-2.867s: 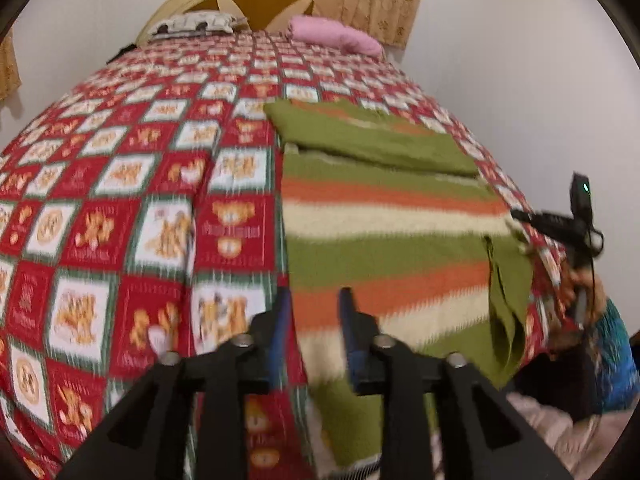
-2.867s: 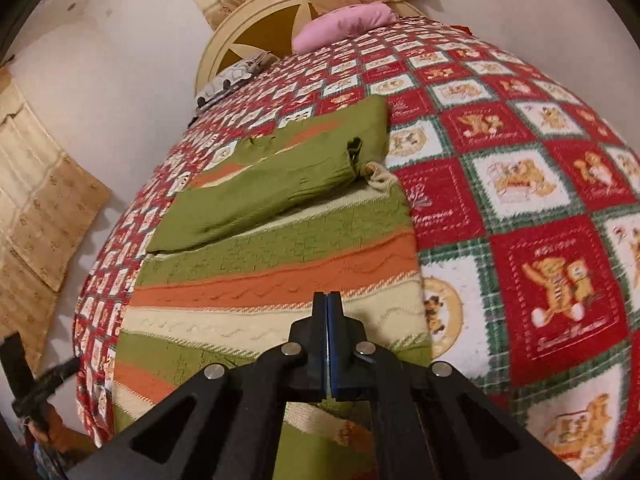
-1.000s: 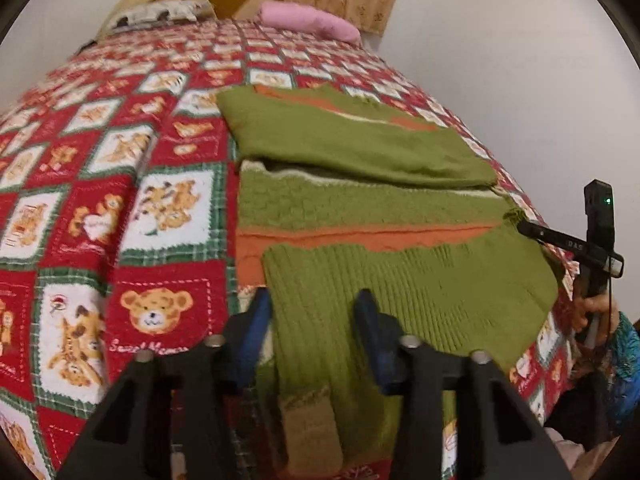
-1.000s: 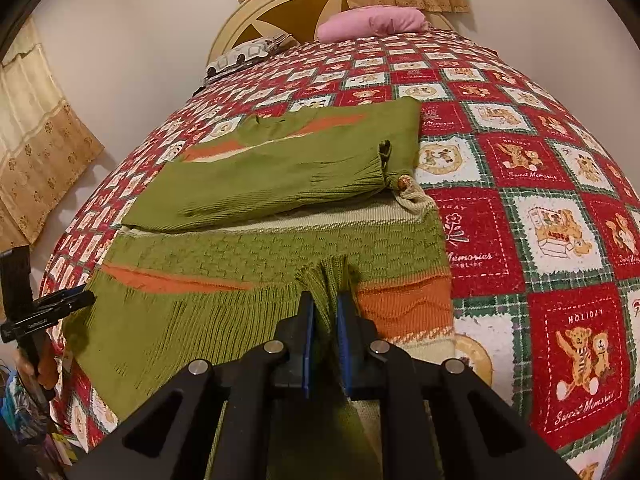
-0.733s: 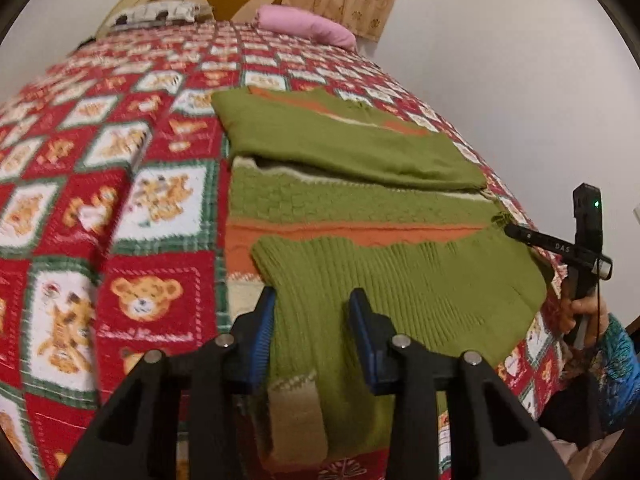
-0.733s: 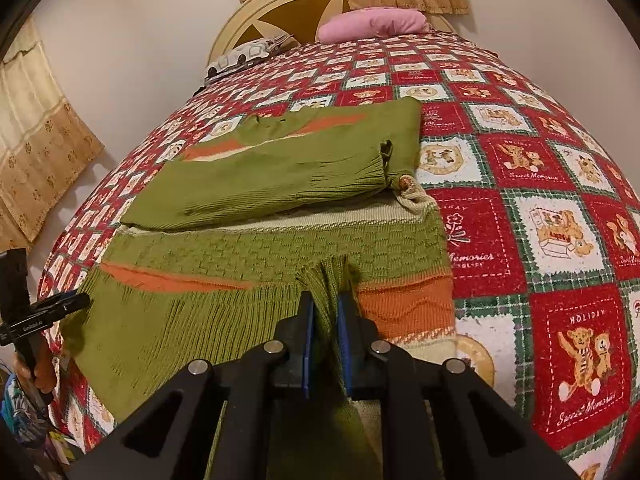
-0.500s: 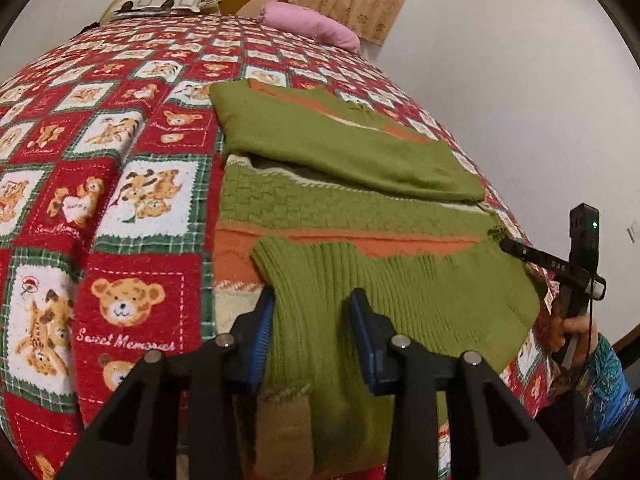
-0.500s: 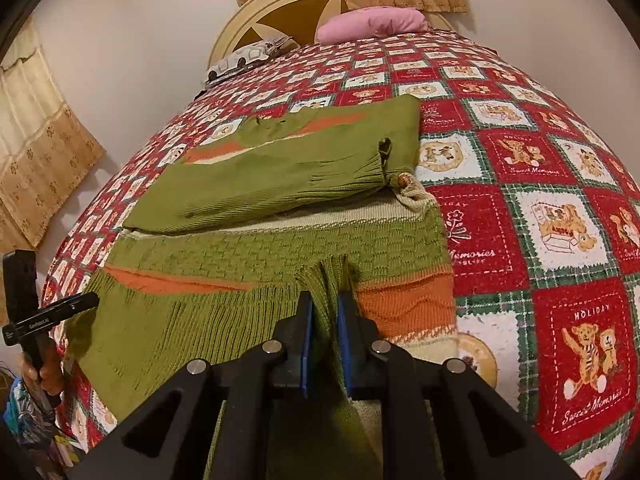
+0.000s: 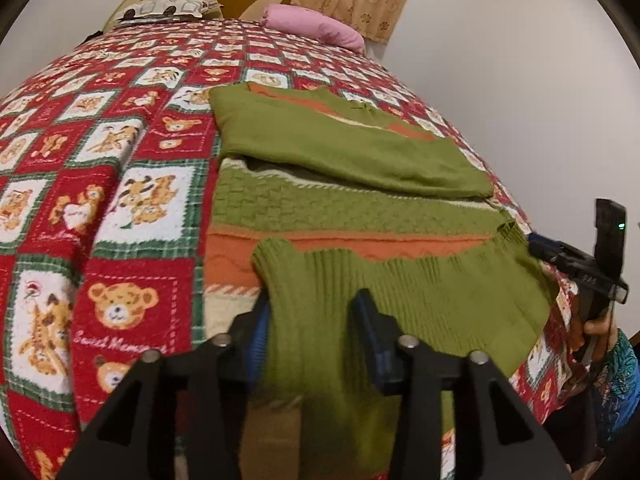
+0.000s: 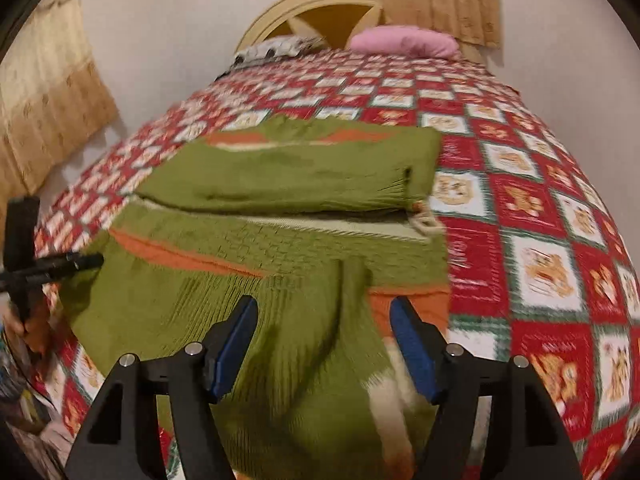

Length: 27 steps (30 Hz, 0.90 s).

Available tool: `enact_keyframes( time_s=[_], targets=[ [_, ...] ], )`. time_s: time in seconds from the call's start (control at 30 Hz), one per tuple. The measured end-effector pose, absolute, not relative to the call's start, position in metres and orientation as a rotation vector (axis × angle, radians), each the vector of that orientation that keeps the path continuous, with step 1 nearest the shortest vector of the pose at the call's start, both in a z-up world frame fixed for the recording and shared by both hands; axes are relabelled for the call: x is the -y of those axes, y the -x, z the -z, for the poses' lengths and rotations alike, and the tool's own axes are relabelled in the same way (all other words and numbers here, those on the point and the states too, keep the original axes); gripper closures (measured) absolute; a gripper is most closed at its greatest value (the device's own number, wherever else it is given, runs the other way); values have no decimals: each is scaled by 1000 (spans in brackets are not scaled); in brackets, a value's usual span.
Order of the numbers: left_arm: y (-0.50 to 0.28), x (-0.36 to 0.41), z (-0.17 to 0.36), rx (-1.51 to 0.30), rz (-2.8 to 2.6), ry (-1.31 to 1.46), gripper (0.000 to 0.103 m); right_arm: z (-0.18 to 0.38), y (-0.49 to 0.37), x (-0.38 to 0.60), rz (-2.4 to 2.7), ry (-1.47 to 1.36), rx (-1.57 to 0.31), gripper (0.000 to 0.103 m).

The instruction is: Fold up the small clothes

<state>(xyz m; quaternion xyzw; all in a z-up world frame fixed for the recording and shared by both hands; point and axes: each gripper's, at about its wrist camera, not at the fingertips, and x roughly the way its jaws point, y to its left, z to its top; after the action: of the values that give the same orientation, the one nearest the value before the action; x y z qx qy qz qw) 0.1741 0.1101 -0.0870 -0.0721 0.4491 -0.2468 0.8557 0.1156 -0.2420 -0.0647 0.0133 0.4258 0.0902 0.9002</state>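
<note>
A green, orange and cream striped knit sweater (image 9: 352, 208) lies on the bed, its sleeves folded across the top and its green ribbed hem (image 9: 400, 296) folded up over the middle. It also shows in the right wrist view (image 10: 280, 240). My left gripper (image 9: 316, 320) is open, with the hem's left corner lying loose between its blue pads (image 9: 260, 328). My right gripper (image 10: 324, 340) is open wide over the hem's right part, where a raised crease (image 10: 352, 280) stands. The right gripper also shows at the far right of the left wrist view (image 9: 576, 264).
The bed carries a red, white and green teddy-bear quilt (image 9: 112, 200). A pink pillow (image 9: 316, 28) and a patterned pillow (image 9: 168, 6) lie by the cream headboard (image 10: 320, 4). A wall runs close along the bed's right side in the left wrist view (image 9: 520, 80).
My right gripper has opened and let go of the hem's pinched fold, and it has swung a little. My left gripper stays open over the hem's left corner.
</note>
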Motion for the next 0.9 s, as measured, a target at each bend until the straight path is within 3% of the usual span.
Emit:
enact_keyframes(
  time_s=[0.1,0.13,0.17,0.23,0.57,0.9],
  targets=[
    [-173,-109,87,-934,509,175,54,83,-127,227,-165,71,-946,39],
    [-171,-109,87,-930,499,165,64,82,-124,222,-180,98,-933,55],
    [-168,-108,87,-929,486,146,91,80,-122,219,-204,96,-937,76],
    [-165,-110,86,-937,496,153,93,72,-117,216,-199,89,-943,87],
    [-179,-111,50,-864,470,180,93,8,-102,213,-168,-9,-736,88],
    [-223,-114,30,-840,400,228,93,-9,-130,213,-31,-44,-646,88]
  ],
)
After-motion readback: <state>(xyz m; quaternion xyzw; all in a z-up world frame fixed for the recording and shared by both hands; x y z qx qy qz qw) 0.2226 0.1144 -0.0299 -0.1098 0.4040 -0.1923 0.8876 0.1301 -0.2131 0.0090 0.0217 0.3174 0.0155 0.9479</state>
